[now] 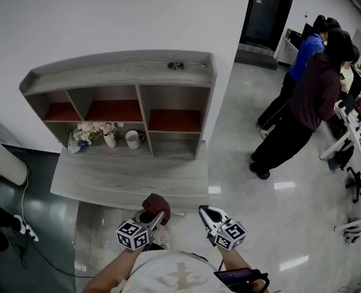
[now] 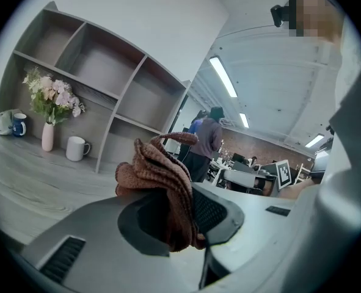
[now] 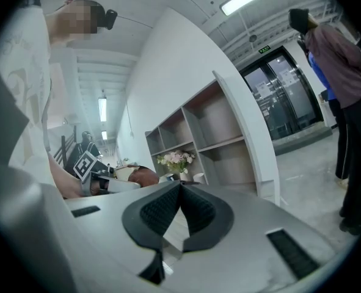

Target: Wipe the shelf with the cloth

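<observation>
Left gripper (image 1: 157, 217) pinches the brown cloth (image 1: 155, 202) at the desk's (image 1: 125, 177) front edge. Right gripper (image 1: 204, 212) hangs beside it, jaws pressed together on nothing. The shelf (image 1: 122, 72) stands ahead, well apart.

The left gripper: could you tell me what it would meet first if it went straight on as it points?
Most likely the shelf's lower board, near its right end, with the cloth in the left gripper touching first. Depth is unclear, so it might pass just beside it.
</observation>
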Motion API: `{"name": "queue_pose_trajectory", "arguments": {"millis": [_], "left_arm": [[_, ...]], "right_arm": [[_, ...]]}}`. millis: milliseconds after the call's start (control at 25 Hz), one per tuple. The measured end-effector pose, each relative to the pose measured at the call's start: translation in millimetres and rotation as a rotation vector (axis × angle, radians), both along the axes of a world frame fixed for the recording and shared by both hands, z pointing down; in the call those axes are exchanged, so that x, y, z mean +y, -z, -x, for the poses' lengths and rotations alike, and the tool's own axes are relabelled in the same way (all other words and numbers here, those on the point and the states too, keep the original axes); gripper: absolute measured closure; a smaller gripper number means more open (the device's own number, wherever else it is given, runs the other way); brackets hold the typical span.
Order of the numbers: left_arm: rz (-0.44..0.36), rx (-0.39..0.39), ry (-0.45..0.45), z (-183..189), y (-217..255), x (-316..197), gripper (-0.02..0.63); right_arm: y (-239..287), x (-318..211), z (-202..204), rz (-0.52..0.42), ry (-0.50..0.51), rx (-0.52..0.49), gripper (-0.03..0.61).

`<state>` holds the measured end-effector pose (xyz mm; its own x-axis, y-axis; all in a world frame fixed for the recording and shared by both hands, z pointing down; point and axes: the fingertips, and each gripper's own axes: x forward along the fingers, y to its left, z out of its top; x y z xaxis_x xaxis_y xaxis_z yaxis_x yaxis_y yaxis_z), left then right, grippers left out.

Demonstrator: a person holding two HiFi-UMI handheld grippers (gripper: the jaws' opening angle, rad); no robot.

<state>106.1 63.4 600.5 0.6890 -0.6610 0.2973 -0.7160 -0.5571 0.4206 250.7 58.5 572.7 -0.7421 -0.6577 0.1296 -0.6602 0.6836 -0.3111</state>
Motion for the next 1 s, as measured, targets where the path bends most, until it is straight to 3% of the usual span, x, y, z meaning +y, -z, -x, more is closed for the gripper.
{"name": "queue_pose_trajectory", "arguments": {"millis": [400,600,1000], "left_arm": [[-0.06,0.011,-0.156,-3,20,-77,0.518],[-0.072,0.026,-0.174,5,33,-124,0.518],[-0.004,0.073,-0.148,11,35,-161,0.518]], "right_arm": [[9,-66,8,0.005,-0.086,0.016,0.572],[19,-100,9,-0.022,-0.143,0.025,0.572],[10,-126,9,-0.001,-0.162,0.027,0.572]]}}
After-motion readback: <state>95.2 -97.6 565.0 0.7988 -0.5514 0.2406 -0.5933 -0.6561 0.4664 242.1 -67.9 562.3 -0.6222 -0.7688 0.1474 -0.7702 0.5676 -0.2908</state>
